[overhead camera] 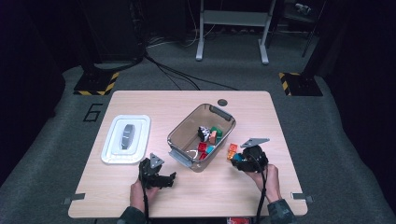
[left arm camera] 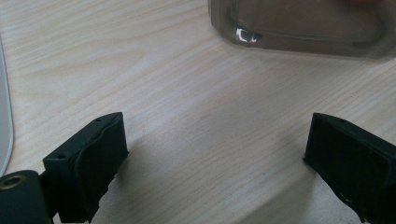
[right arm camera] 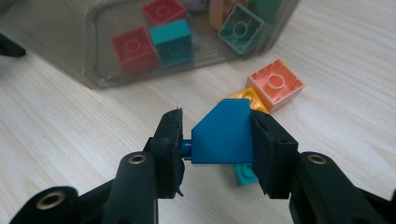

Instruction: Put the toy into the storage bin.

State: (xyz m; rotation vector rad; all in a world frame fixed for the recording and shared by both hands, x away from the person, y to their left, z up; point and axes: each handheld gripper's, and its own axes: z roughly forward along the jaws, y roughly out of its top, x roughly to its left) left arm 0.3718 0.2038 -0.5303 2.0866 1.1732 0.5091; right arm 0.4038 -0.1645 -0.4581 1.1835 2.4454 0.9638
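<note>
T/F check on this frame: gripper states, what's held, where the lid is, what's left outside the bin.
1. The right gripper grips a blue block. True.
2. The left gripper holds a red block. False: its jaws stand open over bare table.
3. The lid sits on the bin. False: it lies on the table to the bin's left.
4. A peach block lies on the table outside the bin. True.
5. The bin is empty. False: blocks lie inside.

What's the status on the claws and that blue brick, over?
Right claw shut on blue brick, beside the bin. Left claw open over bare table. Peach brick and yellow brick loose just beyond.
</note>
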